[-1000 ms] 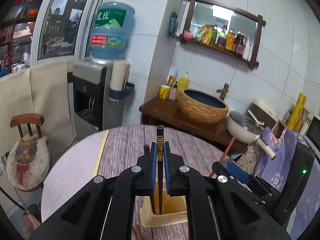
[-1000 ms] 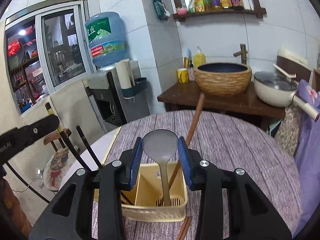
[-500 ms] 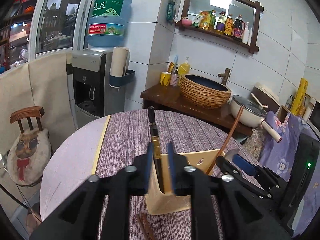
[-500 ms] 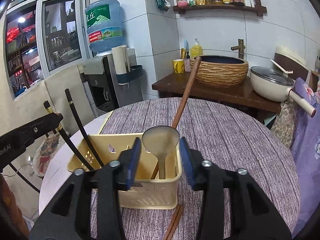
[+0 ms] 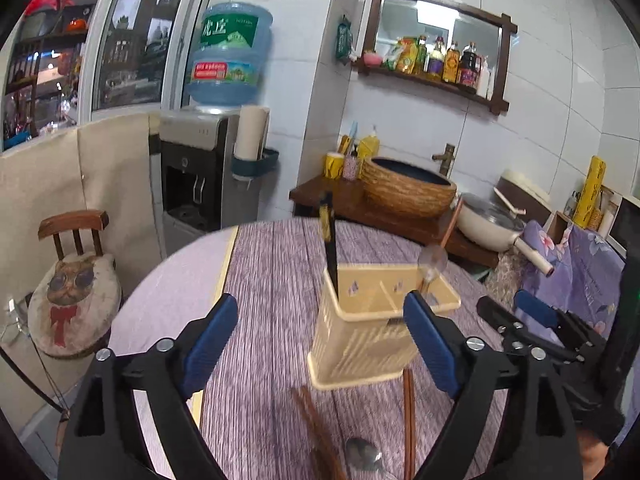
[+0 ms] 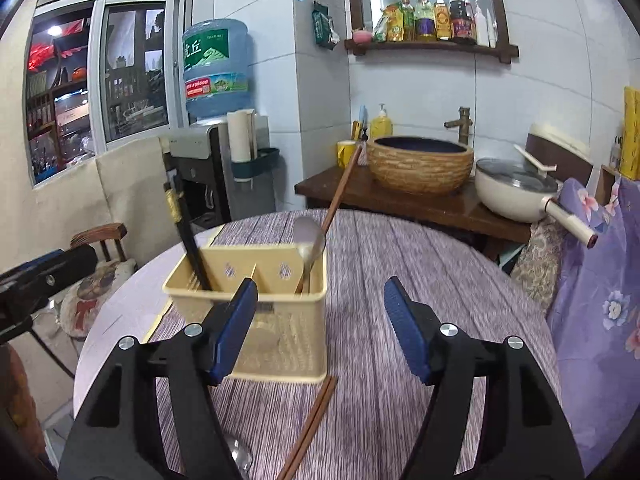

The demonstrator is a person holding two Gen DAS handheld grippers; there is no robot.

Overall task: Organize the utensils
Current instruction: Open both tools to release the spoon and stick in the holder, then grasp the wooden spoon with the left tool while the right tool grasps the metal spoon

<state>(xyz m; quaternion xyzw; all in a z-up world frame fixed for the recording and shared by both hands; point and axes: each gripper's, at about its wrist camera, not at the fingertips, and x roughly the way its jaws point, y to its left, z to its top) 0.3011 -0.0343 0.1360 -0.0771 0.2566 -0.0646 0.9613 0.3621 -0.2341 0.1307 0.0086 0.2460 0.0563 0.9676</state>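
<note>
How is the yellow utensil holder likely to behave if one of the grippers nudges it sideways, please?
The holder looks like thin perforated plastic, so it is probably light and would slide easily on the table. The tall chopsticks and spoon stand above its rim, so a high push might tip it.

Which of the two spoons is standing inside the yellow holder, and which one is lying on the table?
The spoon in the holder's right compartment stands upright, bowl up. The other spoon lies flat on the table, near the brown chopsticks.
</note>
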